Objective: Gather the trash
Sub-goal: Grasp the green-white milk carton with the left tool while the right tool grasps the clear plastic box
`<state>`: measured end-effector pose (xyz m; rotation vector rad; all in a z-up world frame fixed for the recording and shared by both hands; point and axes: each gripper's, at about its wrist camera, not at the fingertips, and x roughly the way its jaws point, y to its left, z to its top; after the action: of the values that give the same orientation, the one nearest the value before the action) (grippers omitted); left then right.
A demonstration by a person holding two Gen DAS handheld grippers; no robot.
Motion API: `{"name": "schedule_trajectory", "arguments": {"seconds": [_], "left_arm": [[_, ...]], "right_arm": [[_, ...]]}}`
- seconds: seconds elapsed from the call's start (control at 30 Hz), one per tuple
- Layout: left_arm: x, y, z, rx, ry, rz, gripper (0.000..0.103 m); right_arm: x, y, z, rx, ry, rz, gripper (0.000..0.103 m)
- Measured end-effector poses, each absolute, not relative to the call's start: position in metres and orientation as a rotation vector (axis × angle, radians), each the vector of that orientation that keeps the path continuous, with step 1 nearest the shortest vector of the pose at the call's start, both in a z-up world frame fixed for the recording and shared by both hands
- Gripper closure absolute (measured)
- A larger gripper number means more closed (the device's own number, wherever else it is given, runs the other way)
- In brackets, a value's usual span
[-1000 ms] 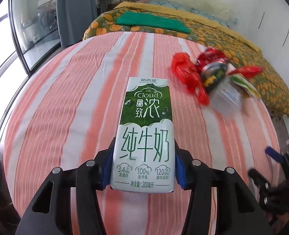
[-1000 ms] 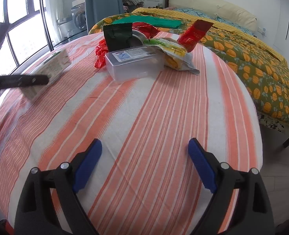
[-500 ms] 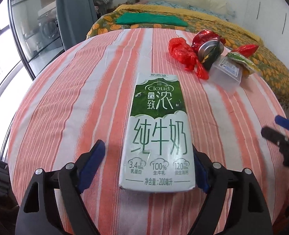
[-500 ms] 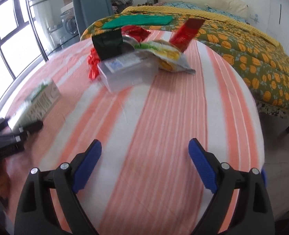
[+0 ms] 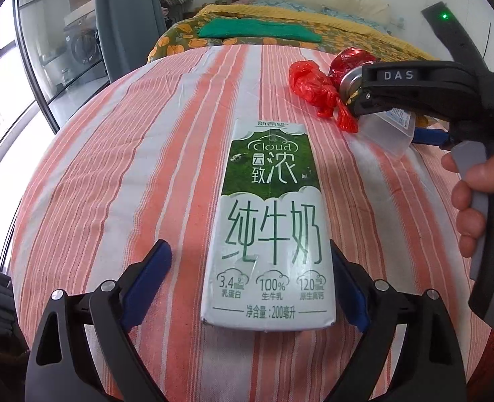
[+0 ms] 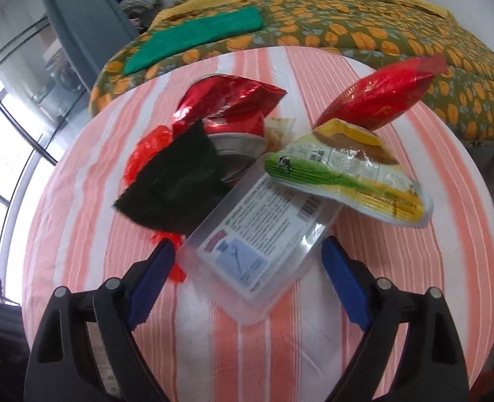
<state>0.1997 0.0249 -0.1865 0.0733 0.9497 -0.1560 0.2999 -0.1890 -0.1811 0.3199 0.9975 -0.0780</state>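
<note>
A green and white milk carton (image 5: 270, 221) lies flat on the striped tablecloth (image 5: 129, 167). My left gripper (image 5: 250, 288) is open, its blue pads on either side of the carton's near end, not clamping it. My right gripper (image 6: 247, 278) is open around the near end of a clear plastic box (image 6: 263, 234). Behind the box lies a pile of trash: a dark green pouch (image 6: 176, 181), a red foil bag (image 6: 226, 107), a red plastic wrapper (image 6: 146, 147), a green and yellow packet (image 6: 350, 171) and a red snack bag (image 6: 380, 93). The right gripper's body (image 5: 414, 90) shows in the left wrist view.
A bed with an orange-patterned cover (image 6: 364, 26) and a green cloth (image 6: 193, 37) stands beyond the table. Windows (image 5: 5, 77) and a grey curtain (image 5: 126, 16) are on the left. The table edge drops off on the right (image 6: 488, 201).
My left gripper opened and released the milk carton, which now lies on the cloth. My right gripper moved forward to the trash pile and now straddles the clear box.
</note>
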Motion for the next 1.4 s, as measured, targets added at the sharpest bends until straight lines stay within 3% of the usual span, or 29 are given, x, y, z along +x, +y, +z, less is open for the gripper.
{"name": "schedule_trajectory", "arguments": {"seconds": [0.23, 0.63, 0.93, 1.17, 1.27, 1.33, 1.37, 1.4], "left_arm": [[0.200, 0.025, -0.187, 0.073, 0.949, -0.157, 0.013], [0.200, 0.024, -0.188, 0.080, 0.950, -0.155, 0.012], [0.194, 0.033, -0.179, 0.067, 0.963, -0.239, 0.009], [0.221, 0.029, -0.167, 0.067, 1.009, -0.233, 0.009], [0.234, 0.024, -0.169, 0.097, 1.047, -0.208, 0.021], [0.238, 0.022, -0.169, 0.104, 1.069, -0.214, 0.033], [0.238, 0.022, -0.168, 0.107, 1.074, -0.218, 0.037], [0.237, 0.022, -0.168, 0.108, 1.076, -0.225, 0.048]], "right_arm": [[0.266, -0.197, -0.179, 0.217, 0.939, 0.010, 0.032], [0.159, -0.225, -0.178, -0.008, 0.994, 0.280, 0.035], [0.148, -0.242, -0.173, 0.042, 0.993, 0.256, 0.020], [0.184, -0.227, -0.170, 0.076, 1.058, 0.186, 0.016], [0.193, -0.222, -0.171, 0.065, 1.078, 0.153, 0.017], [0.198, -0.219, -0.171, 0.029, 1.088, 0.124, 0.041], [0.198, -0.219, -0.172, 0.028, 1.097, 0.119, 0.041], [0.197, -0.221, -0.171, 0.040, 1.101, 0.117, 0.041]]}}
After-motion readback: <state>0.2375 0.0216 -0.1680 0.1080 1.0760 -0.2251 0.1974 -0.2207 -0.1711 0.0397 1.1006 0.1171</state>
